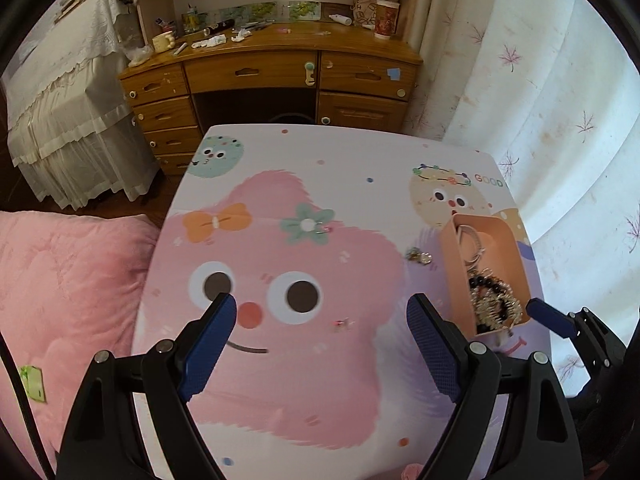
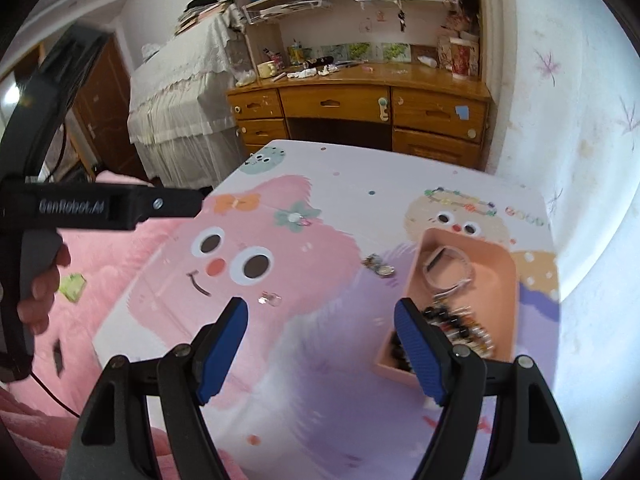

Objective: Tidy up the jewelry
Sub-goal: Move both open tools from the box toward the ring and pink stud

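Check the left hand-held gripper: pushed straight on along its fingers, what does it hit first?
Probably the printed table top. The left hand-held gripper stands open and empty, angled down at bare surface. The nearest piece, a small earring, lies just beyond; depth is unclear.

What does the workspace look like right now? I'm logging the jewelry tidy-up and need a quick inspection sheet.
Surface: cartoon-print table, mostly bare.
Job's things: peach tray at the table's right side, holding bracelets and beads; gold-green trinket beside it; small clear piece near the printed face; another small piece on the printed flower.
Clutter: nothing seen on the table.
Grippers: left claw open, empty; right claw open, empty.
Cables: black cable over the pink blanket.
Surroundings: wooden desk, curtain, covered furniture.
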`<state>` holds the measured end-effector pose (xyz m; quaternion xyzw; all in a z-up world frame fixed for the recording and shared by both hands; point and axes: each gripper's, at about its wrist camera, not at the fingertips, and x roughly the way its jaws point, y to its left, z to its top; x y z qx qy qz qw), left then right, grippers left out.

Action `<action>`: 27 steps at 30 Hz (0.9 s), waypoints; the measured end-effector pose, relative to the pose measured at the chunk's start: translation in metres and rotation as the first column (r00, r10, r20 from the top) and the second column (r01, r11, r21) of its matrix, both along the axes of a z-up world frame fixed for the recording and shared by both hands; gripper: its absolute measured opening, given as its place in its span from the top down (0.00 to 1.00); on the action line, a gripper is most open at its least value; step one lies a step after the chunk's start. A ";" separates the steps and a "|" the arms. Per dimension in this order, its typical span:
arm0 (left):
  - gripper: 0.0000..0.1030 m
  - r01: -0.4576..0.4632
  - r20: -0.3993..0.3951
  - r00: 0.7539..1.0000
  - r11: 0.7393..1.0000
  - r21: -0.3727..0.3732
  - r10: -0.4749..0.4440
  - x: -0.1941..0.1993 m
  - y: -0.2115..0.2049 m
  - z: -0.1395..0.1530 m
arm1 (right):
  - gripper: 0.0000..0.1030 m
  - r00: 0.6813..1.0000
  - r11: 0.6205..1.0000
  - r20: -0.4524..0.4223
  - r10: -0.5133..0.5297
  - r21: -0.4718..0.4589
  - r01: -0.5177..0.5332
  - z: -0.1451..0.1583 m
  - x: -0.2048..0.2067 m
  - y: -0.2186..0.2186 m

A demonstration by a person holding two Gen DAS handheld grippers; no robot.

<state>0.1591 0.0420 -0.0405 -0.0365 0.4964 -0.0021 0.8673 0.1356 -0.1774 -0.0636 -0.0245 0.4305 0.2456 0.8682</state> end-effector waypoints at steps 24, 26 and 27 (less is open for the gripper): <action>0.15 0.462 -0.260 0.874 0.866 0.189 -0.410 0.060 0.040 -0.076 | 0.26 0.949 0.918 0.054 -0.310 -0.242 0.313 -0.047 -0.023 0.070; 0.15 0.468 -0.273 0.868 0.868 0.168 -0.415 0.067 0.040 -0.083 | 0.26 0.959 0.927 0.050 -0.279 -0.246 0.283 -0.053 -0.029 0.077; 0.15 0.468 -0.277 0.865 0.871 0.148 -0.418 0.072 0.041 -0.087 | 0.26 0.965 0.933 0.046 -0.259 -0.246 0.262 -0.057 -0.031 0.081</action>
